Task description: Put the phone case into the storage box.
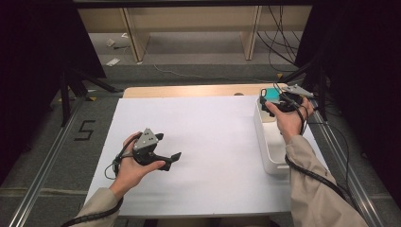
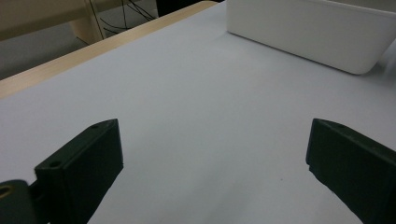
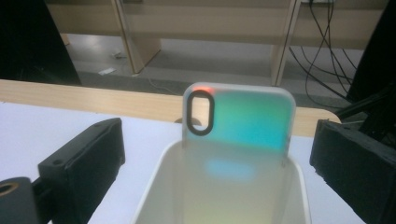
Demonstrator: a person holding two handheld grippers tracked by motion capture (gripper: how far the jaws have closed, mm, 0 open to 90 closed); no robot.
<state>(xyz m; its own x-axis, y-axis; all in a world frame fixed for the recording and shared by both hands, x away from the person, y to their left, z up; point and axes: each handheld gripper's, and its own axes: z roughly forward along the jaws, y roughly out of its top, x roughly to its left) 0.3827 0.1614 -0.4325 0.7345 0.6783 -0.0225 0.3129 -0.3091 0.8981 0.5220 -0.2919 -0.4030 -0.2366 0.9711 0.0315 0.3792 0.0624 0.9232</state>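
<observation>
1. Two grippers are held over a white sheet (image 1: pixel 208 142) on a table. The left gripper (image 1: pixel 166 158) hovers low over the bare sheet, its jaws spread wide with nothing between them.
2. At the right edge stands a white bin (image 1: pixel 265 142). The right gripper (image 1: pixel 274 101) is at the bin's far end, its jaws also spread wide.
3. A phone case (image 3: pixel 240 119), shimmering green and teal with an oval camera cutout, stands on end in the bin (image 3: pixel 154 186) and leans on its far wall. Its top half rises above the rim. In the right gripper view it sits between the open jaws, touching neither.
4. Risk: the case is thin, glossy and only propped. Closing the jaws off-centre would likely push it sideways, so it slides down into the bin or tips over the far wall.
5. Risk: pinching only the top edge could let it pivot or slip out as it is lifted.
6. Risk: a jaw could catch the bin's rim and drag or tilt the bin, which stands near the table's right edge.
</observation>
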